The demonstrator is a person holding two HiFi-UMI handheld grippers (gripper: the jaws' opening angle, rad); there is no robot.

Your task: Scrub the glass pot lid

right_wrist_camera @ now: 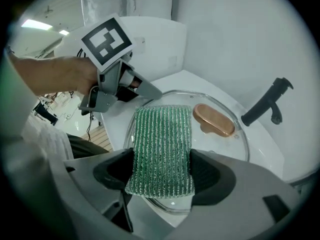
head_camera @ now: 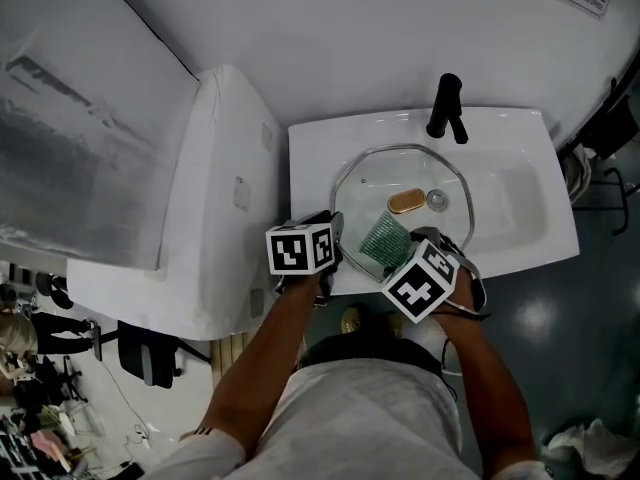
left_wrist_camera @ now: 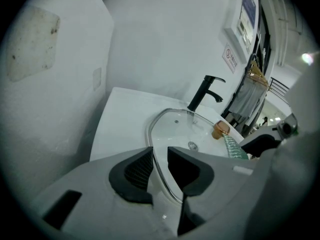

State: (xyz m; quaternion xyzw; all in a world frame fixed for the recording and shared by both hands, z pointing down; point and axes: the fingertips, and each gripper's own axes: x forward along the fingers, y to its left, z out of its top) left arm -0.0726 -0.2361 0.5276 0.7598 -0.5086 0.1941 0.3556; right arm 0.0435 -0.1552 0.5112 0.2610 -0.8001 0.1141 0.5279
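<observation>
The glass pot lid (head_camera: pixel 370 180) with a steel rim and a copper handle (head_camera: pixel 405 202) lies over the white sink basin (head_camera: pixel 520 203). My left gripper (head_camera: pixel 338 230) grips its front-left rim; in the left gripper view the lid's rim (left_wrist_camera: pixel 152 139) runs between the two pads of the left gripper (left_wrist_camera: pixel 160 159). My right gripper (right_wrist_camera: pixel 160 176) is shut on a green ribbed scrub pad (right_wrist_camera: pixel 162 144), which rests flat on the lid's glass (right_wrist_camera: pixel 220 146) just short of the handle (right_wrist_camera: pixel 213 120). From the right gripper view the left gripper (right_wrist_camera: pixel 150 95) sits at the lid's far-left edge.
A black faucet (head_camera: pixel 446 108) stands at the back of the sink, and a drain (head_camera: pixel 436 200) shows through the glass. A tall white unit (head_camera: pixel 215 198) abuts the sink's left side. A white wall runs behind.
</observation>
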